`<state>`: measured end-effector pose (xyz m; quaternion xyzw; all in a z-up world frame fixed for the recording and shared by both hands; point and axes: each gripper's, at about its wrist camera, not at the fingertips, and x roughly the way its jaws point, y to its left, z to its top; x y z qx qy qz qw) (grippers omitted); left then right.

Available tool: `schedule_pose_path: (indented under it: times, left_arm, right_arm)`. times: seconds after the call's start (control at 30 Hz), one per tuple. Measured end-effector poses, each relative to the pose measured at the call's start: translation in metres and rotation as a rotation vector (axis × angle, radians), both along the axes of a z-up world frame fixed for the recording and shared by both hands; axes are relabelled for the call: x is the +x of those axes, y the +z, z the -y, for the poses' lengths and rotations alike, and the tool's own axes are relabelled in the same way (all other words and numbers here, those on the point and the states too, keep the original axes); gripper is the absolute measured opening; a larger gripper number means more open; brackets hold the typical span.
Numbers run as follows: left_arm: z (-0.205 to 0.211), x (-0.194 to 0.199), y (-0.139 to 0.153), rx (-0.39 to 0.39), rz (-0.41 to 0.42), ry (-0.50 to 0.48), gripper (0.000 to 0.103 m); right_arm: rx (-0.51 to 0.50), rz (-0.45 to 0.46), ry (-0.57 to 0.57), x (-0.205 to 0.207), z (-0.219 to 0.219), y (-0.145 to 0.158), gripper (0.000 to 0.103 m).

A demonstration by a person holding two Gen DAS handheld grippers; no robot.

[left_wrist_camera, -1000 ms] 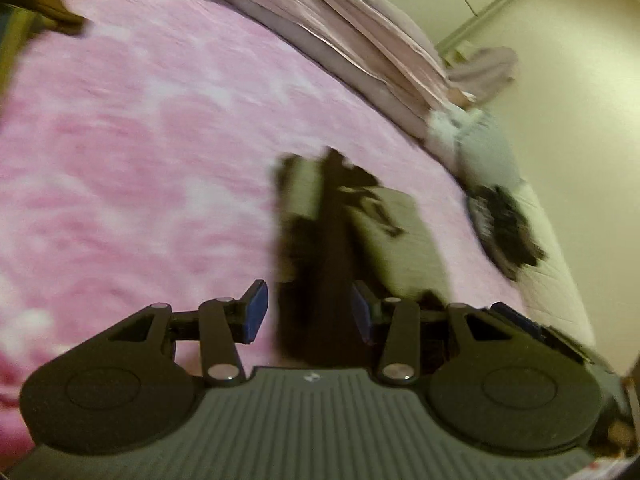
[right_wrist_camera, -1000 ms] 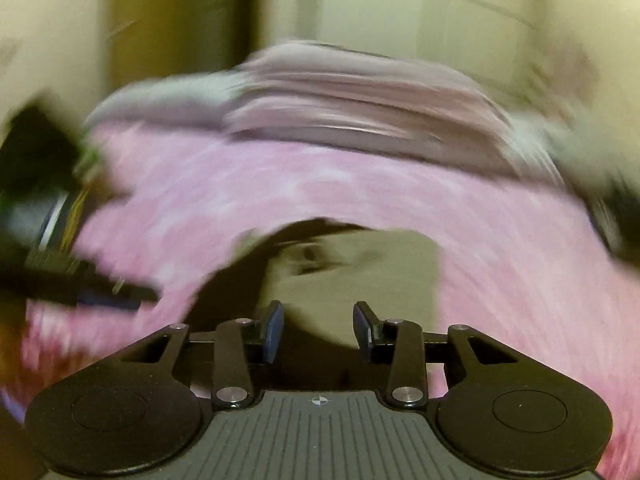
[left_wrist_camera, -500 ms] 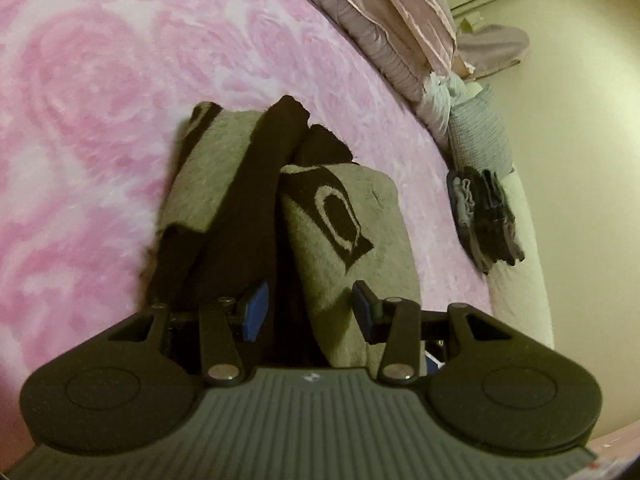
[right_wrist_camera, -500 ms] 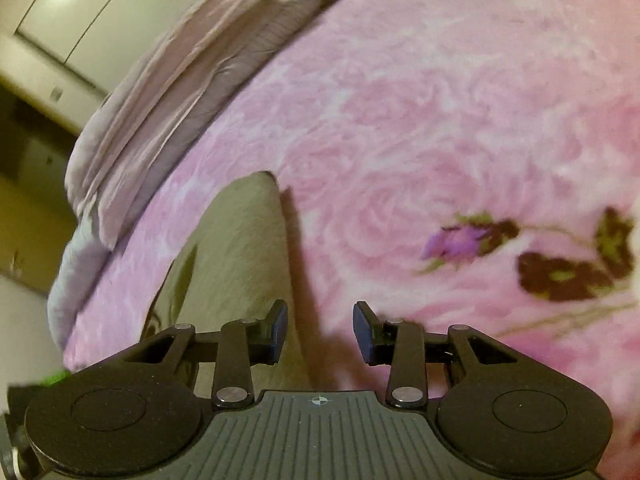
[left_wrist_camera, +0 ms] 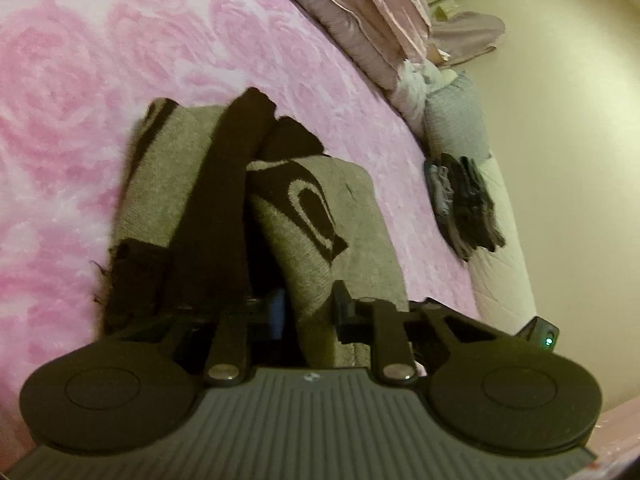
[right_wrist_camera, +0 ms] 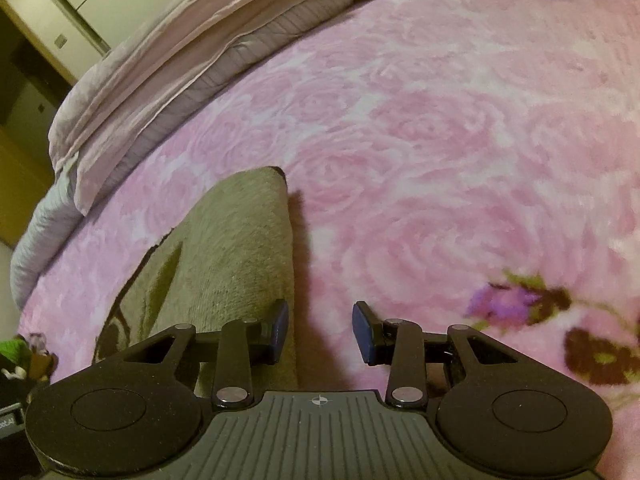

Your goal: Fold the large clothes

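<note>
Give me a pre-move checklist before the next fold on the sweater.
1. Left gripper pinching sweater near edge, jaws just closing: ok.
2. Right gripper gripping: not ok, jaws open, sweater edge beside its left finger only.
3. Sleeves tucked flat: not ok, dark sleeve bunched on top.
4. Pink blanket ahead free for the fold: ok.
5. Pinch depth, layers caught: cannot tell.
</note>
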<state>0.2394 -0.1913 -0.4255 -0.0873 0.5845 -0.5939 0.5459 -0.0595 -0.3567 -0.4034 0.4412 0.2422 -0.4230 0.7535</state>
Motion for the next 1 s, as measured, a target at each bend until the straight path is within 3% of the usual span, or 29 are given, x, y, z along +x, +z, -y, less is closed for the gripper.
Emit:
schedule_pose_path:
  times: [0.23, 0.4, 0.5, 0.57, 0.63, 0.67, 0.73, 0.87, 0.9, 0.97, 1.0]
  left_arm:
    - [-0.021, 0.001, 0.039, -0.133, 0.211, 0.022, 0.013]
    - [-0.053, 0.014, 0.048, -0.156, 0.354, 0.093, 0.013]
    - [-0.057, 0.019, 0.021, -0.066, 0.374, 0.101, 0.015]
    - [-0.064, 0.025, 0.006, -0.066, 0.302, 0.134, 0.018]
    - [-0.073, 0.031, 0.005, -0.073, 0.248, 0.157, 0.021]
    - [-0.077, 0.032, 0.008, -0.078, 0.248, 0.168, 0.021]
    - [-0.086, 0.032, 0.014, -0.078, 0.253, 0.185, 0.021]
    - [-0.115, 0.022, 0.036, -0.094, 0.315, 0.206, 0.021]
    - [-0.123, 0.016, 0.04, -0.099, 0.327, 0.204, 0.021]
    - [-0.142, 0.005, 0.046, -0.109, 0.31, 0.2, 0.03]
    - [-0.151, 0.001, 0.048, -0.113, 0.292, 0.207, 0.036]
  right_arm:
    - [-0.102, -0.08, 0.123, 0.036, -0.015, 0.022, 0.025]
    - [-0.238, -0.195, 0.281, 0.083, -0.046, 0.033, 0.025]
    - [-0.385, -0.372, 0.355, 0.116, -0.069, 0.023, 0.025]
    - [-0.474, -0.449, 0.385, 0.123, -0.081, 0.012, 0.025]
    - [-0.484, -0.415, 0.373, 0.114, -0.083, 0.012, 0.025]
    - [-0.453, -0.353, 0.352, 0.101, -0.08, 0.014, 0.025]
    - [-0.395, -0.227, 0.316, 0.072, -0.079, 0.021, 0.026]
    - [-0.396, -0.098, 0.328, 0.021, -0.108, 0.036, 0.029]
    - [-0.417, -0.073, 0.345, 0.008, -0.122, 0.039, 0.031]
    - [-0.452, -0.053, 0.393, -0.011, -0.149, 0.044, 0.051]
    - [-0.471, -0.054, 0.423, -0.019, -0.161, 0.046, 0.055]
